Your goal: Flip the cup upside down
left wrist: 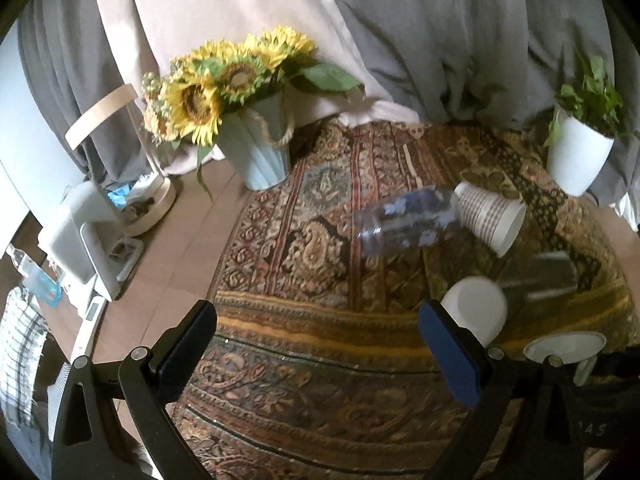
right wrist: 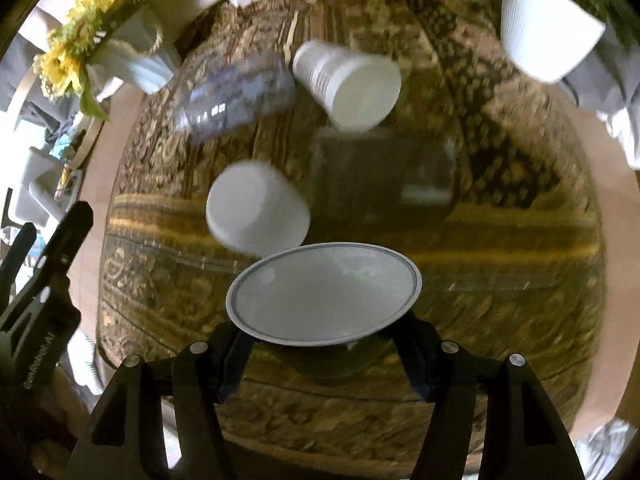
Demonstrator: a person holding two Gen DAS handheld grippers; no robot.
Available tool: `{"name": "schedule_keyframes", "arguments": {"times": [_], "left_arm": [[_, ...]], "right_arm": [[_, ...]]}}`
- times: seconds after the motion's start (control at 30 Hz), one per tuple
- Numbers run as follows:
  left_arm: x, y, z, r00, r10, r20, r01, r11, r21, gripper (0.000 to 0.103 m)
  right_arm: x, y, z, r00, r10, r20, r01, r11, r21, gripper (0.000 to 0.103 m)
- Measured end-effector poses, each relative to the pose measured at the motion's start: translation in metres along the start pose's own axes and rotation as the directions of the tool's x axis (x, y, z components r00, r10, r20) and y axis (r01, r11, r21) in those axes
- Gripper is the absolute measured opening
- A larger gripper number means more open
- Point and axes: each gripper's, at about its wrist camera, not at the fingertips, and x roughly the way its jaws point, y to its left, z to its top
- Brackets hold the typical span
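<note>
My right gripper (right wrist: 320, 356) is shut on a white bowl-shaped cup with a thin blue rim line (right wrist: 324, 292) and holds it above the patterned cloth, mouth toward the camera; it also shows in the left wrist view (left wrist: 564, 346). A plain white cup (right wrist: 256, 208) stands upside down on the cloth just beyond it, also in the left wrist view (left wrist: 476, 308). A ribbed paper cup (right wrist: 348, 84) lies on its side farther back (left wrist: 490, 216). My left gripper (left wrist: 320, 344) is open and empty over the cloth, left of the upside-down cup.
A clear plastic bottle (left wrist: 404, 220) lies on its side next to the ribbed cup. A pale vase of sunflowers (left wrist: 260, 148) stands at the back left, a white plant pot (left wrist: 576, 160) at the back right. The patterned cloth (left wrist: 304, 240) covers a round table.
</note>
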Motion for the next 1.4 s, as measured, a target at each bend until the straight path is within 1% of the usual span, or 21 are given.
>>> {"name": "schedule_keyframes", "arguments": {"times": [0.13,0.33,0.7,0.87,0.9,0.93,1.03,1.2,1.4], "left_arm": [[0.007,0.007,-0.012,1.000,-0.008,-0.026,0.008,1.000,0.010,0.103],[0.017,0.010,-0.027,0.998,-0.018,-0.063,0.020,0.999,0.036,0.103],[0.022,0.012,-0.037,0.997,-0.004,-0.078,0.007,0.999,0.040,0.103],[0.019,0.011,-0.039,0.997,-0.005,-0.077,0.007,0.999,0.035,0.103],[0.018,0.010,-0.039,0.997,-0.006,-0.075,0.009,0.999,0.033,0.103],[0.017,0.010,-0.039,0.997,-0.007,-0.073,0.010,0.999,0.032,0.103],[0.011,0.009,-0.038,0.998,-0.010,-0.066,0.011,1.000,0.023,0.103],[-0.003,0.007,-0.036,0.999,-0.006,-0.044,0.007,1.000,0.020,0.103],[-0.020,0.000,-0.035,0.999,-0.030,-0.032,0.030,0.999,0.024,0.103]], "right_arm": [[0.017,0.005,-0.015,0.999,0.005,-0.044,-0.003,0.999,0.038,0.064],[0.034,0.010,-0.026,0.996,-0.003,-0.087,0.009,0.998,0.061,0.064],[0.051,0.007,-0.036,0.995,-0.015,-0.097,0.023,0.996,0.085,0.064],[0.048,0.006,-0.040,0.997,-0.015,-0.077,0.021,0.997,0.072,0.065],[0.046,0.006,-0.041,0.997,-0.012,-0.070,0.016,0.998,0.067,0.067],[0.044,0.007,-0.042,0.998,-0.008,-0.059,0.011,0.998,0.062,0.072],[0.031,0.006,-0.045,1.000,-0.005,-0.018,0.006,0.998,0.056,0.078],[0.012,0.000,-0.052,1.000,-0.006,0.006,0.006,0.998,0.065,0.078],[-0.020,-0.009,-0.053,0.999,-0.015,0.052,0.011,0.997,0.075,0.078]]}}
